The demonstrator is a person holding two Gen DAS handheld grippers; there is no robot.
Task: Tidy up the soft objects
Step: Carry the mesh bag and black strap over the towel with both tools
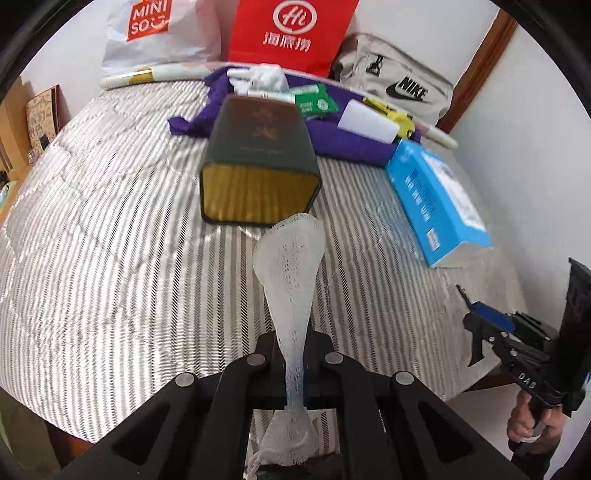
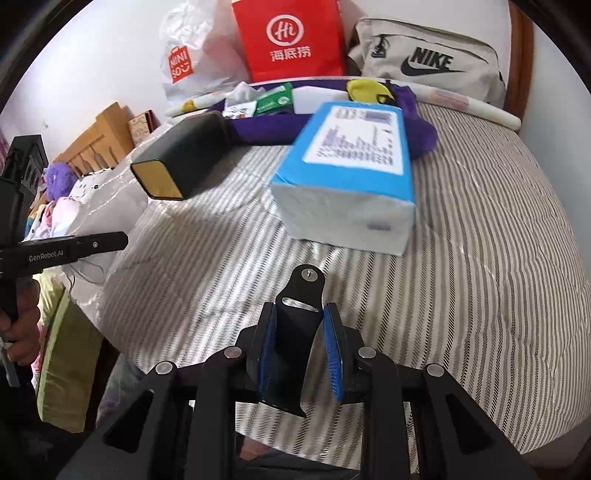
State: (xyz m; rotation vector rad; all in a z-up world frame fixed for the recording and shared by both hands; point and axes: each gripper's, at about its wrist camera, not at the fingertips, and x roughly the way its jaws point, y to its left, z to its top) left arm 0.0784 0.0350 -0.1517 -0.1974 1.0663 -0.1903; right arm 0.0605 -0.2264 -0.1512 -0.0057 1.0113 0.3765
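My left gripper [image 1: 295,373] is shut on a white foam net sleeve [image 1: 291,280], which sticks up and forward from the jaws above the striped bed [image 1: 110,240]. A dark green box with a gold open end [image 1: 258,162] lies just beyond the sleeve's tip. My right gripper [image 2: 299,354] is shut on a black strap-like piece [image 2: 295,332] between its blue pads, low over the bed. It also shows in the left wrist view [image 1: 491,332] at the right bed edge. A blue tissue pack [image 2: 351,173] lies ahead of it.
A purple cloth [image 1: 332,136] at the bed's far end carries a green packet [image 1: 314,101], white items and a yellow object [image 2: 365,90]. Behind stand a white Miniso bag [image 1: 155,33], a red paper bag [image 1: 291,33] and a Nike bag [image 1: 399,85]. Clutter lies left of the bed [image 2: 62,199].
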